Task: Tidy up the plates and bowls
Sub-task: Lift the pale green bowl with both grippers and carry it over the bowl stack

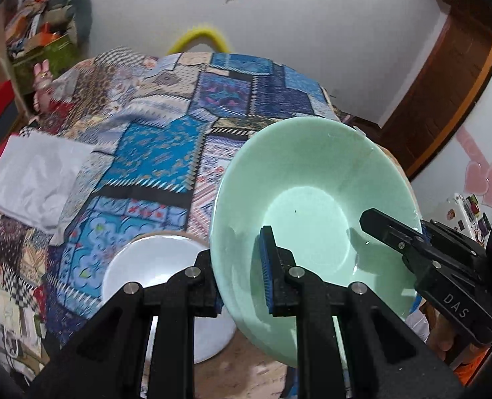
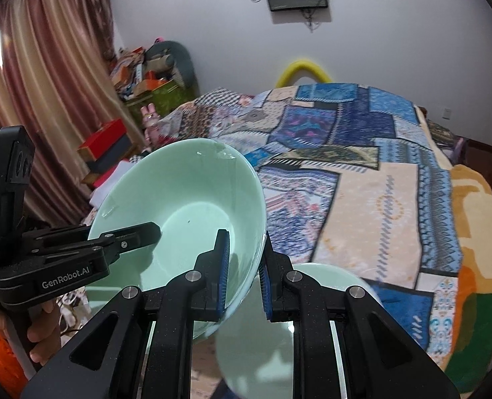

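A pale green bowl [image 1: 312, 199] hangs tilted in the air, held from both sides. My left gripper [image 1: 237, 252] is shut on its left rim, one blue pad inside the bowl and the other finger outside. The right gripper [image 1: 375, 221] reaches in from the right and clamps the opposite rim. In the right wrist view the same bowl [image 2: 179, 206] sits between the right gripper [image 2: 246, 246] on its near-right rim and the left gripper [image 2: 146, 231] on its left rim. Under it stand a white bowl [image 1: 152, 262] and another pale green dish [image 2: 279, 332].
A wooden tabletop [image 1: 255, 369] lies below the dishes. Behind it is a bed with a blue patchwork quilt [image 2: 362, 173] and a white cloth [image 1: 36, 176]. Boxes and clutter [image 2: 146, 79] pile by the curtain [image 2: 46, 93] on the left. A hand [image 2: 43, 329] grips the left tool.
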The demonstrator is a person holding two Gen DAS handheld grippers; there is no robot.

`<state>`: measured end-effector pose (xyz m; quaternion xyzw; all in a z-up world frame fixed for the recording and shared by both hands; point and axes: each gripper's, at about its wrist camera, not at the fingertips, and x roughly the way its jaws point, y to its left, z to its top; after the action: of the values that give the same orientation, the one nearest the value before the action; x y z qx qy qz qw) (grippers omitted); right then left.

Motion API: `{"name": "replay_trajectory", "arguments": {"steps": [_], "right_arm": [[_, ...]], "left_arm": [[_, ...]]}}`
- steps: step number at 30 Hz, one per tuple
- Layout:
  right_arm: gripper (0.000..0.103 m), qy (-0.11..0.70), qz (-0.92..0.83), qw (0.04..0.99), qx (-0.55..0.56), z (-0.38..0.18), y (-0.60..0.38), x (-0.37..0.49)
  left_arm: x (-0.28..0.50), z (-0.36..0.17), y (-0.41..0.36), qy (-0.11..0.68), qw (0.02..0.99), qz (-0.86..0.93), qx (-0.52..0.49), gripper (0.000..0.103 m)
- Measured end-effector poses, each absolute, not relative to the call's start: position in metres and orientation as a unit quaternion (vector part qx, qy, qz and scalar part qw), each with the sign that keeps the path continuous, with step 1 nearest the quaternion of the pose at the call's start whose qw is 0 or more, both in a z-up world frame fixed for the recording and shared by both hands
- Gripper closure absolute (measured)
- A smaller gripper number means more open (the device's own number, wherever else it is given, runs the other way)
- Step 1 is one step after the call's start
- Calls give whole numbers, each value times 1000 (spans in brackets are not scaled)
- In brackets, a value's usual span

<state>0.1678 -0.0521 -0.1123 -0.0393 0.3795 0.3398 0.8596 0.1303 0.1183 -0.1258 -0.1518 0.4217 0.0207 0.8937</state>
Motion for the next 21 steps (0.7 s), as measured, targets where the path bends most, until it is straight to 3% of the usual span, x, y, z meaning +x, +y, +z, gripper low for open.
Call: {"name": "replay_trajectory", "arguments": {"steps": [21], "right_arm": [[88,435,379,815,-50,-166,22,151]], "left_arm": [[92,-183,199,458,865,80,-190,85]]}}
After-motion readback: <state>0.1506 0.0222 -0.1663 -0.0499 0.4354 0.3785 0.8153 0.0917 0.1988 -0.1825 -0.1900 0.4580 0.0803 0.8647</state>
